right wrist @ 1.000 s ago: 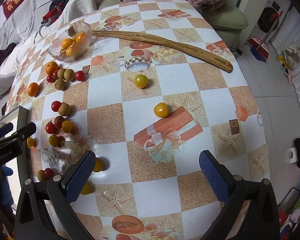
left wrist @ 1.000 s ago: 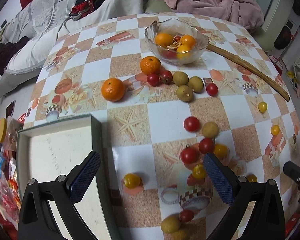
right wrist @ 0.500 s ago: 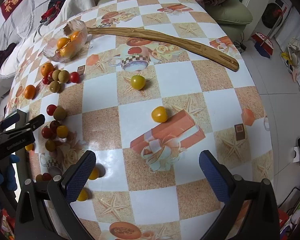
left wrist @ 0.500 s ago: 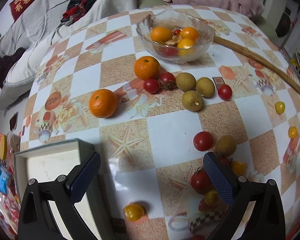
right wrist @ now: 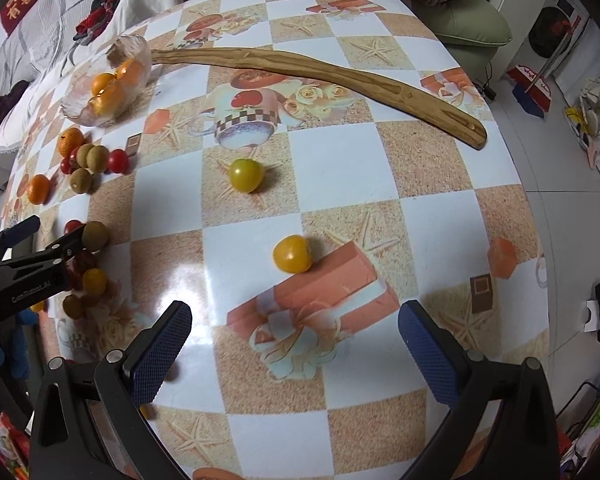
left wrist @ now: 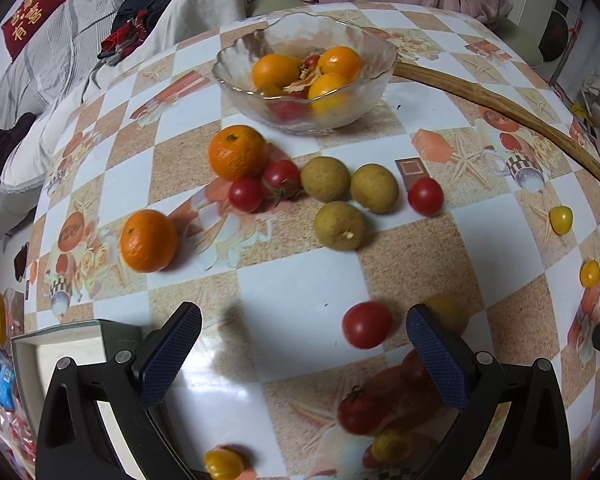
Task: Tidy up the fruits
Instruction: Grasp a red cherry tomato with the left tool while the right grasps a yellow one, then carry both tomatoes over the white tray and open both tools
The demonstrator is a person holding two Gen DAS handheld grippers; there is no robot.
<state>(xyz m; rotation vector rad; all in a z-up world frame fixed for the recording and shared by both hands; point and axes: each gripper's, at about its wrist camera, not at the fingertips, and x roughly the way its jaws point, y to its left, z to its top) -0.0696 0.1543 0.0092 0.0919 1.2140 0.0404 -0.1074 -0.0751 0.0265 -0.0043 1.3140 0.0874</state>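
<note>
Fruit lies scattered on a checkered tablecloth. In the left wrist view a glass bowl [left wrist: 236, 80] at the back holds oranges and tomatoes. In front of it lie two oranges [left wrist: 238, 152], red tomatoes [left wrist: 282, 178] and brown-green fruits [left wrist: 340, 225]. My left gripper [left wrist: 300, 356] is open and empty; a red tomato [left wrist: 366, 324] lies between its fingers, nearer the right one. My right gripper [right wrist: 296, 354] is open and empty, with an orange-yellow tomato [right wrist: 292, 254] ahead of it and a yellow-green tomato [right wrist: 246, 175] beyond.
A white box with a dark rim [left wrist: 60, 344] sits at the table's left edge. A long curved wooden stick [right wrist: 320, 72] lies across the back of the table. A sofa with clothes and blankets stands behind. The left gripper also shows in the right wrist view [right wrist: 40, 236].
My left gripper has moved forward over the table toward the bowl, passing the near cluster of tomatoes. My right gripper has moved forward toward the orange-yellow tomato. Both stayed open.
</note>
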